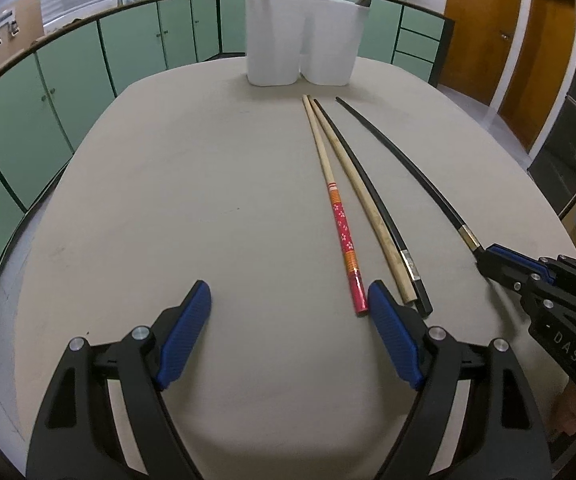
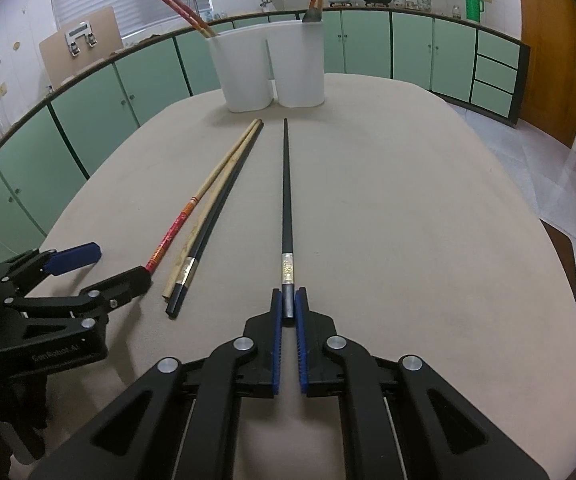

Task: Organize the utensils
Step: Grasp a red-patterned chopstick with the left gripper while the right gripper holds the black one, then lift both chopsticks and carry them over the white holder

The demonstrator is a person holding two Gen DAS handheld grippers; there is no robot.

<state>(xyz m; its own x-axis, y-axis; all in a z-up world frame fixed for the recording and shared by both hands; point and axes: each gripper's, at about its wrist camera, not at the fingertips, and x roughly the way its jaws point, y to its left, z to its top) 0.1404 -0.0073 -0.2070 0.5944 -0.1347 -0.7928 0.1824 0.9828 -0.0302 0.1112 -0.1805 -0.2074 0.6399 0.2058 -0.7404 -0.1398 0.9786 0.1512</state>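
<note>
A white two-compartment holder [image 1: 299,40] [image 2: 274,68] stands at the table's far side with red chopsticks in the left cup and more in the right cup. On the table lie a red-handled chopstick [image 1: 341,224] [image 2: 176,228], a plain wooden one [image 1: 361,204] [image 2: 216,184] and a black one [image 1: 371,196] [image 2: 208,236], side by side. My right gripper [image 2: 288,304] [image 1: 487,256] is shut on the handle end of a second black chopstick [image 2: 286,200] [image 1: 403,160]. My left gripper [image 1: 289,296] [image 2: 120,264] is open, its right finger beside the red chopstick's end.
The beige table [image 1: 208,200] is oval, with edges close on the left and right. Green cabinets [image 1: 68,76] run behind it. Wooden doors [image 1: 483,28] are at the right.
</note>
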